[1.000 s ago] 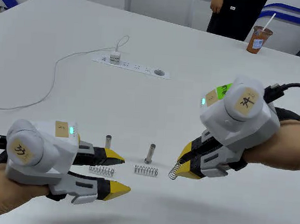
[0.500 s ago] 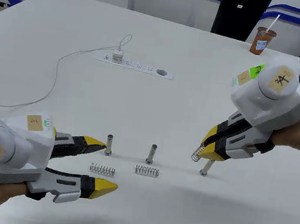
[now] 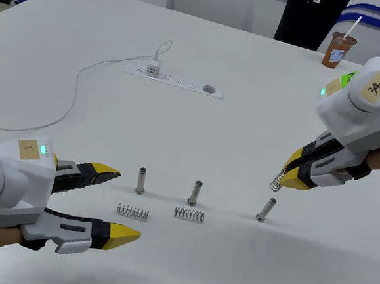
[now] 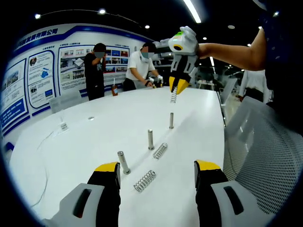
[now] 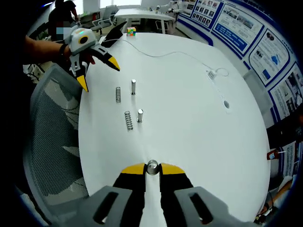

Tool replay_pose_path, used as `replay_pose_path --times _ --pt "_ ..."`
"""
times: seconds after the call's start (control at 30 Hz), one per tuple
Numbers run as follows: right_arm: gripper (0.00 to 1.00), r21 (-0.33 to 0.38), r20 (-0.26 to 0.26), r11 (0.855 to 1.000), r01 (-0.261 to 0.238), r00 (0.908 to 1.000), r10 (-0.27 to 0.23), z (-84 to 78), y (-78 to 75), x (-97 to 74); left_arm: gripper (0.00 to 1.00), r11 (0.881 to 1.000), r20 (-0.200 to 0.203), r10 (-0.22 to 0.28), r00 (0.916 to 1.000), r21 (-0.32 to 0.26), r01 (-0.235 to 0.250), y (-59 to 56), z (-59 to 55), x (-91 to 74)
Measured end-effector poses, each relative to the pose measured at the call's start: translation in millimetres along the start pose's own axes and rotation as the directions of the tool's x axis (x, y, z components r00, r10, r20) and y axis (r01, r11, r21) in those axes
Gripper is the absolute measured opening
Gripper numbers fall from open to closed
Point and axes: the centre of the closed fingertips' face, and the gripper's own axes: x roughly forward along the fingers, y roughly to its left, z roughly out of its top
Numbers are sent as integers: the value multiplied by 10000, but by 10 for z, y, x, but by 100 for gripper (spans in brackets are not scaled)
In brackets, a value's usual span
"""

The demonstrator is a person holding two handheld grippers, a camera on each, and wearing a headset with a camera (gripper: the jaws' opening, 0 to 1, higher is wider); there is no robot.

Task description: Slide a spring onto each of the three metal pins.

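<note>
Three metal pins stand upright on the white table (image 3: 244, 120): a left pin (image 3: 141, 179), a middle pin (image 3: 194, 192) and a right pin (image 3: 265, 209). All are bare. Two springs (image 3: 132, 211) (image 3: 189, 213) lie flat in front of the left and middle pins. My right gripper (image 3: 286, 179) hovers above and right of the right pin, shut on a third spring (image 3: 277, 182), which appears end-on between its tips (image 5: 152, 166). My left gripper (image 3: 116, 202) is open, low over the table left of the left spring (image 4: 144, 180), its jaws wide apart.
A white power strip (image 3: 175, 82) with a plugged adapter and a cable trailing left lies at the table's middle back. A drink cup (image 3: 338, 50) with a straw stands far right. A person stands at the far edge. A mesh chair (image 4: 265, 142) is beside the table.
The right gripper has carried its spring up and to the right, uncovering the right pin. The left gripper has drawn back to the left, still open. The head camera has shifted too.
</note>
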Motion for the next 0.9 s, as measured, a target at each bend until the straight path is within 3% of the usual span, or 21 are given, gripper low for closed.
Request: replay_pose_path --times 0.4,0.9 --pt "12 498 -283 9986 -195 9994 209 -211 -28 212 67 10000 -64 29 10000 -23 -29 0 -7 -2" --pt "12 655 -282 9974 -285 9991 304 -242 -47 322 65 9999 -143 78 9999 -86 -80 19 -34 -5"
